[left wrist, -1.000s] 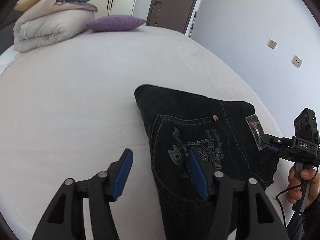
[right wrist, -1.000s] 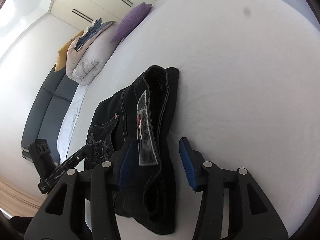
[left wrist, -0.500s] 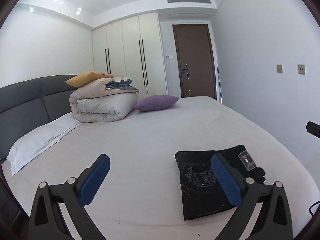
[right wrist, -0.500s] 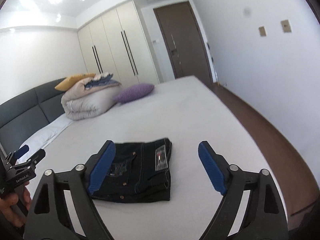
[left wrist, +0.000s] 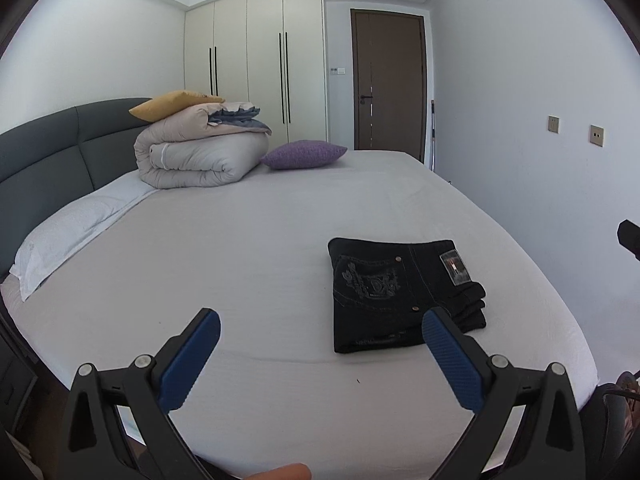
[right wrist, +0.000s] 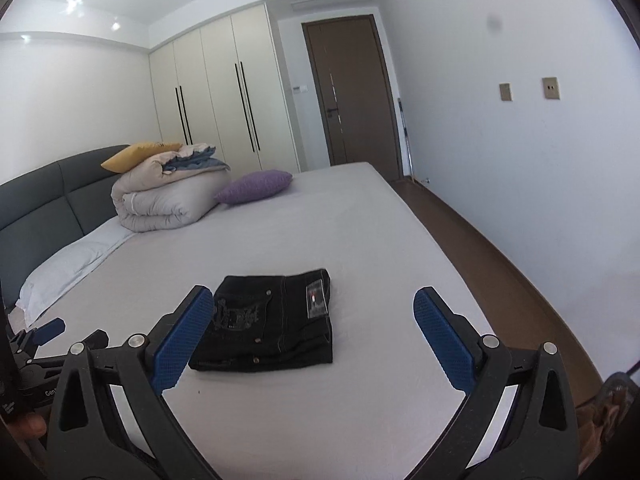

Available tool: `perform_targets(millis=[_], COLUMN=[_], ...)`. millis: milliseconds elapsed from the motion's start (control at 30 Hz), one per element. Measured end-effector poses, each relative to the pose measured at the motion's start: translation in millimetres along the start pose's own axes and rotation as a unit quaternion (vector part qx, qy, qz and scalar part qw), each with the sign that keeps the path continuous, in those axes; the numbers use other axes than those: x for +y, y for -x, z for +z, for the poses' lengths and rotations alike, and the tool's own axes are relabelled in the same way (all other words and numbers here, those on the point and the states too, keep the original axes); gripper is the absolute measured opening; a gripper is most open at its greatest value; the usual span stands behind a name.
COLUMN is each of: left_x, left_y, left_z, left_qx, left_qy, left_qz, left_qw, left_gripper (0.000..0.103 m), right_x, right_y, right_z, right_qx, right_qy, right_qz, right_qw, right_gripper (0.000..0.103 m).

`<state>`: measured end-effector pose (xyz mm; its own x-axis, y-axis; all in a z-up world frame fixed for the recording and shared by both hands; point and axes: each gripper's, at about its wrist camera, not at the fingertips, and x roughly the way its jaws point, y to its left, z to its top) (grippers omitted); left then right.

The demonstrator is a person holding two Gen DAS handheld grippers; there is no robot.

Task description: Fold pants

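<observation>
The black jeans (left wrist: pixel 392 288) lie folded into a compact rectangle on the white bed (left wrist: pixel 240 248), back pocket embroidery and waist label facing up. They also show in the right wrist view (right wrist: pixel 272 320). My left gripper (left wrist: pixel 320 354) is open and empty, held back above the bed's near edge, left of the jeans. My right gripper (right wrist: pixel 314 334) is open and empty, held back from the jeans, which sit beyond its blue fingers (right wrist: pixel 440 336). The left gripper also shows at the left edge of the right wrist view (right wrist: pixel 44 330).
A rolled duvet (left wrist: pixel 200 156) with a yellow pillow (left wrist: pixel 172 104) on top and a purple cushion (left wrist: pixel 302 154) sit at the far end by the grey headboard (left wrist: pixel 48 160). A white pillow (left wrist: pixel 76 224) lies left. Brown floor (right wrist: pixel 500 264) runs along the bed's right side.
Both grippers have pulled back and up from the jeans and opened wider. A second ago they were right at the folded jeans; now the jeans lie alone on the bed.
</observation>
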<state>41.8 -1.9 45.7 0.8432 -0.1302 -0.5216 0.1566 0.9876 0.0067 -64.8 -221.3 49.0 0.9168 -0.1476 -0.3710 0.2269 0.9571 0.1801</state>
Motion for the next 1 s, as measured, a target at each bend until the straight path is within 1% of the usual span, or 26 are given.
perform_targets(millis=[100,133,233,333,500,667,800,1000], left_x=[-3.3,-4.0,-5.1,-8.0,-13.6,-12.1,-5.3,-0.2], left_y=[-8.4,-10.7,-16.0,-15.9,-22.4,-27.3,-31.3,-36.4], left_z=[-11.8,-15.6,-23.6,-25.8,-32.0,-34.8,-35.7,-38.3], left_qx=[0.028,0.037,0.056,0.057,0.072,0.081,0.086,0.092], left_qy=[0.000,0.000,0.003,-0.001,-0.005,-0.002,0.009,0.016], left_qz=[-0.004,-0.004,0.002,0.000,-0.005,-0.004,0.002,0.007], left_qw=[0.9996,0.9993,0.9984,0.9984,0.9974,0.9967,0.9963,0.9956], left_gripper=[0.103,0.103,0.103,0.103,0.103,0.103,0.103,0.103], right_x=[4.9,7.7,20.9,32.7,43.2,34.9,27.7,27.1], right_y=[3.9,5.1,4.3,-5.5,-14.5,-28.7,-38.6,-47.4], right_z=[-17.3,-22.2,-36.5,-46.7,-60.7,-64.8,-67.0,-72.2], right_qx=[0.021,0.023,0.033,0.048,0.072,0.096,0.107,0.123], right_qy=[0.007,0.011,0.021,0.035,0.056,0.049,0.042,0.046], right_qz=[0.000,-0.003,0.005,0.013,0.011,-0.003,-0.011,-0.011], right_qw=[1.000,1.000,0.999,0.998,0.996,0.994,0.993,0.991], right_gripper=[0.102,0.102,0.102,0.102,0.102,0.102,0.102,0.102])
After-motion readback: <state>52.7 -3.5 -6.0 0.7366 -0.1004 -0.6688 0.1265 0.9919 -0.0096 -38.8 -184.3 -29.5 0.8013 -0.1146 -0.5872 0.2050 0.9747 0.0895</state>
